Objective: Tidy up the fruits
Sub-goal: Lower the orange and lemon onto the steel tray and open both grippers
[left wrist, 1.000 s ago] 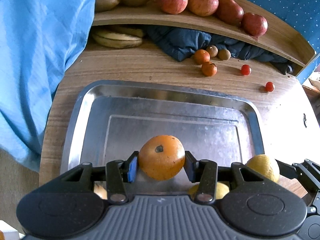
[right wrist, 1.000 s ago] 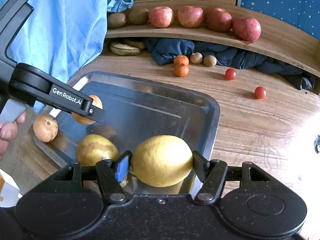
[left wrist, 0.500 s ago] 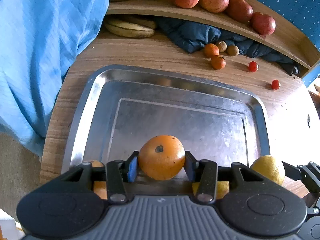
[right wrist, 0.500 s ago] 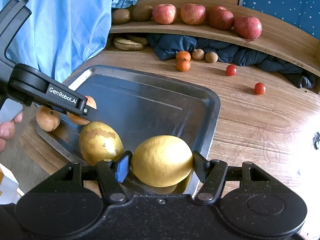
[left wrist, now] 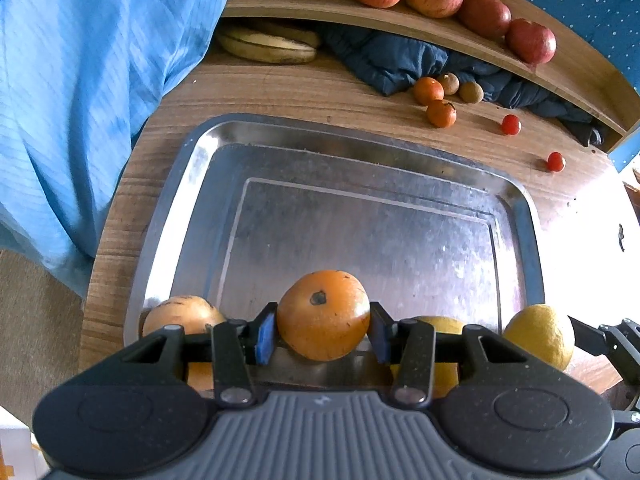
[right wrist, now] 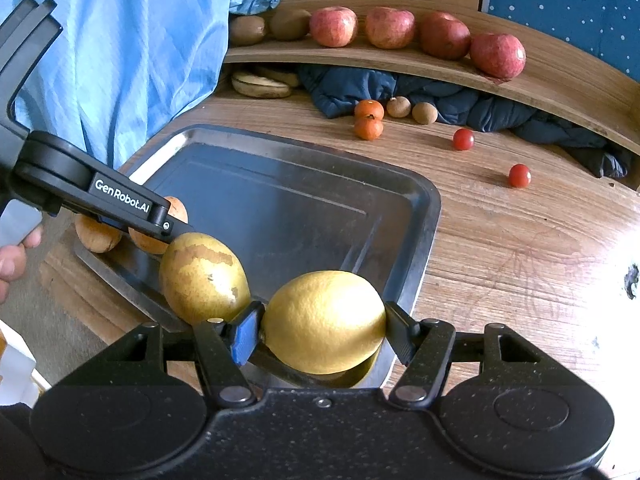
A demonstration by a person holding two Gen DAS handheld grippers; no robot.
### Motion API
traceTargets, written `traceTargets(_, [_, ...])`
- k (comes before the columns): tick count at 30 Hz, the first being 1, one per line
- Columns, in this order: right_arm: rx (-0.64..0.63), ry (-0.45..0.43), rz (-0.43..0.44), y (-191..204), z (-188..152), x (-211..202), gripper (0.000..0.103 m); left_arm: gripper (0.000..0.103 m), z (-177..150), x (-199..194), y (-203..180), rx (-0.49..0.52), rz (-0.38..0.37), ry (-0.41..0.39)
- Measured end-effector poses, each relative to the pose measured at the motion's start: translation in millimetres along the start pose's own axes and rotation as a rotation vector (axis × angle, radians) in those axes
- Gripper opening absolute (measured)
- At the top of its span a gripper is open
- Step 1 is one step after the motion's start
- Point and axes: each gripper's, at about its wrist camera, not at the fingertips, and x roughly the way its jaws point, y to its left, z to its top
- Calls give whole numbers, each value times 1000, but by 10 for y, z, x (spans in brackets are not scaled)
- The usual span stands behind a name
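Your left gripper [left wrist: 323,326] clamps an orange [left wrist: 323,315] over the tray's [left wrist: 360,216] near edge. Your right gripper [right wrist: 323,330] grips a lemon [right wrist: 324,320] above the tray's near corner, perhaps just clear of it, beside a pear [right wrist: 202,276].

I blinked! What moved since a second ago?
Both hand-held grippers pulled back and up from the tray, each keeping its fruit: left the orange, right the lemon. Nothing was let go. The apples stayed put.

Both grippers draw back from the metal tray [left wrist: 168,216], revealing more of it. A brown-skinned fruit [left wrist: 180,316] and a mottled yellow pear [right wrist: 202,276] emerge at its near edge.
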Motion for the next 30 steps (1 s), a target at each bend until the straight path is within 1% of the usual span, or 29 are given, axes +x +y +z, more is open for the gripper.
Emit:
traceTargets(4, [-6,0,1,2,-9,-6,66,51,-14,14,-1,-5,4,7])
traceTargets(13, [-25,2,4,10,-33,-20,67,51,-33,0,-8,-2,14,-8])
traceTargets(16, [-26,-3,4,1,-45,-32,67,53,-38,-3,-14,-3,15,-7])
traceTargets(19, [-25,-8,8,-10,-52,-44,67,57,-51,-22,-14,-4,22,-8])
traceTargets(21, [-26,-10,10,-10,-60,-54,69,62,-64,-42,-11,-1,24,-10])
traceTargets(26, [-17,-21,15,-26,-73,-88,79,73,-103,-129,-17,17,42,-28])
traceTargets(30, [-11,-29,22,-46,-83,-117,83,82,-148,-207,-26,31,51,-39])
